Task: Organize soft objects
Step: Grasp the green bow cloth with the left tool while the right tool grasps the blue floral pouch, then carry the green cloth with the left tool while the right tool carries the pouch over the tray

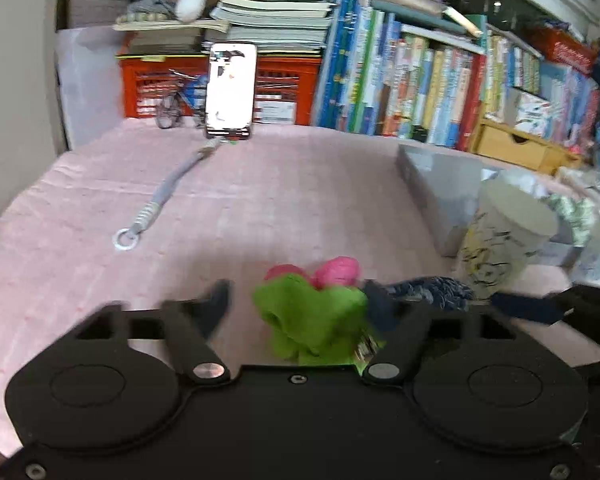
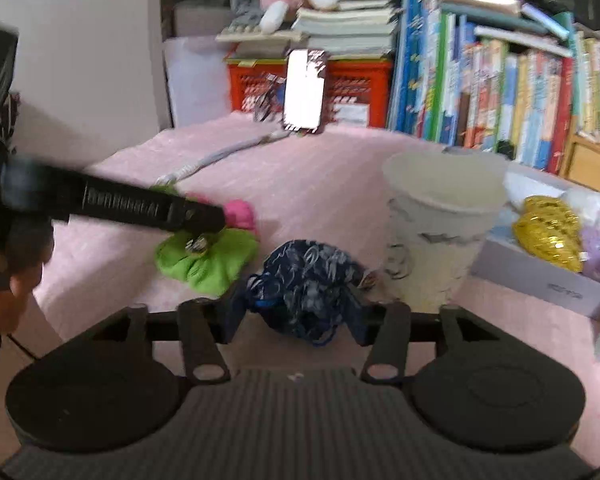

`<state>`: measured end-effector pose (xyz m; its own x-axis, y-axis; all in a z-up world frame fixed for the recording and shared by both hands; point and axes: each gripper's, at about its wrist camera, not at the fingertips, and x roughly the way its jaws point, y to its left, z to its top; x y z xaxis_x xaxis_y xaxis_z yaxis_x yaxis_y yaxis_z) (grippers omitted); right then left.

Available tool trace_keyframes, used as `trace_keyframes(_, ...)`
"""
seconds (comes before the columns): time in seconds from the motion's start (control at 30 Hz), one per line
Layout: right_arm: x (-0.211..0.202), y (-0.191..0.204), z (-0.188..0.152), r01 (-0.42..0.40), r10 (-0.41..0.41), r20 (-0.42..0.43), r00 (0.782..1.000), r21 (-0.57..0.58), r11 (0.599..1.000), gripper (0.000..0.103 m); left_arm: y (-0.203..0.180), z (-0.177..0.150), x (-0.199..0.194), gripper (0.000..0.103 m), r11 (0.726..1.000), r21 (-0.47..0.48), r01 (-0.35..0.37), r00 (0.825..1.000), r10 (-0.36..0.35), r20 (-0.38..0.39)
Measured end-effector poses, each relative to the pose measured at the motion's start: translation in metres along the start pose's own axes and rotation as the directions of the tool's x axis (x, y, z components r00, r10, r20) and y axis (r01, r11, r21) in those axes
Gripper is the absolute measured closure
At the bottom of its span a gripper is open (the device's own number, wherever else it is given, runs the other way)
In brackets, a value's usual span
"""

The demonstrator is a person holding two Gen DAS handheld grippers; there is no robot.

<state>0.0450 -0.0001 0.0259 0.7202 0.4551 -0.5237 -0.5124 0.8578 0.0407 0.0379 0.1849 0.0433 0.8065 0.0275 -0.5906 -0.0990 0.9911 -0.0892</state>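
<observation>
A green soft cloth piece (image 1: 312, 320) with pink parts (image 1: 336, 271) lies on the pink table cover between the spread fingers of my left gripper (image 1: 300, 300), which is open around it. It also shows in the right wrist view (image 2: 208, 258) under the left gripper's finger (image 2: 140, 204). A dark blue patterned cloth bundle (image 2: 308, 284) sits between the fingers of my right gripper (image 2: 296, 316), which look closed against it. In the left wrist view the blue bundle (image 1: 428, 290) lies just right of the green piece.
A pale cup (image 2: 440, 224) stands right of the blue bundle. A grey box (image 2: 540, 276) holds a gold object (image 2: 550, 232) and soft items. A phone (image 1: 231, 90) stands at the back by a red crate (image 1: 284, 88), books (image 1: 440, 88) and a strap (image 1: 164, 196).
</observation>
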Motion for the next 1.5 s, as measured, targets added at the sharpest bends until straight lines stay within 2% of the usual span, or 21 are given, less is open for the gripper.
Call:
trace_keyframes(0.1,0.005,-0.002,0.003,0.021,-0.021,0.008,1.000,0.013,1.000,0.023,0.001,-0.001,0.005,0.021,0.999,-0.036,0.023,1.000,-0.023,-0.009)
trace_keyframes(0.27,0.022,0.000,0.007,0.054,-0.054,0.005,0.999,0.028,0.998,0.023,0.012,-0.007,0.027,0.022,0.983,-0.168,0.076,0.994,-0.088,-0.066)
trace_keyframes(0.3,0.026,0.001,0.006,0.048,-0.048,-0.004,0.999,0.034,0.998,0.023,0.012,-0.008,0.028,0.024,0.982,-0.172,0.079,0.995,-0.089,-0.053)
trace_keyframes(0.33,0.029,0.002,0.005,0.045,-0.044,-0.018,0.999,0.038,0.998,0.023,0.011,-0.009,0.028,0.027,0.983,-0.166,0.074,0.995,-0.084,-0.053)
trace_keyframes(0.4,0.032,0.005,0.004,0.054,-0.053,-0.028,0.998,0.033,0.998,0.022,0.010,-0.008,0.028,0.047,0.982,-0.164,0.090,0.993,-0.100,-0.057)
trace_keyframes(0.47,0.033,0.005,0.003,0.053,-0.052,-0.031,0.998,0.030,0.998,0.025,0.011,-0.006,0.029,0.052,0.977,-0.192,0.095,0.992,-0.110,-0.067)
trace_keyframes(0.5,0.033,0.004,0.003,0.044,-0.043,-0.032,0.999,0.035,0.998,0.031,0.011,-0.005,0.028,0.055,0.977,-0.192,0.092,0.992,-0.107,-0.070)
trace_keyframes(0.63,0.028,0.002,0.005,0.026,-0.025,-0.027,0.999,0.035,0.999,0.039,0.006,-0.001,0.023,0.062,0.981,-0.171,0.089,0.992,-0.103,-0.073)
trace_keyframes(0.77,0.023,0.001,0.008,0.020,-0.020,-0.018,1.000,0.030,0.999,0.049,-0.002,0.005,0.013,0.064,0.987,-0.136,0.084,0.994,-0.093,-0.059)
trace_keyframes(0.9,0.015,-0.003,0.010,0.014,-0.014,-0.007,1.000,0.042,0.999,0.051,-0.009,0.011,0.004,0.064,0.990,-0.116,0.079,0.996,-0.084,-0.039)
trace_keyframes(1.5,-0.051,-0.022,0.034,-0.081,0.070,0.123,0.990,0.090,0.993,0.052,-0.030,0.047,-0.049,0.064,0.991,-0.090,0.098,0.993,-0.091,0.074)
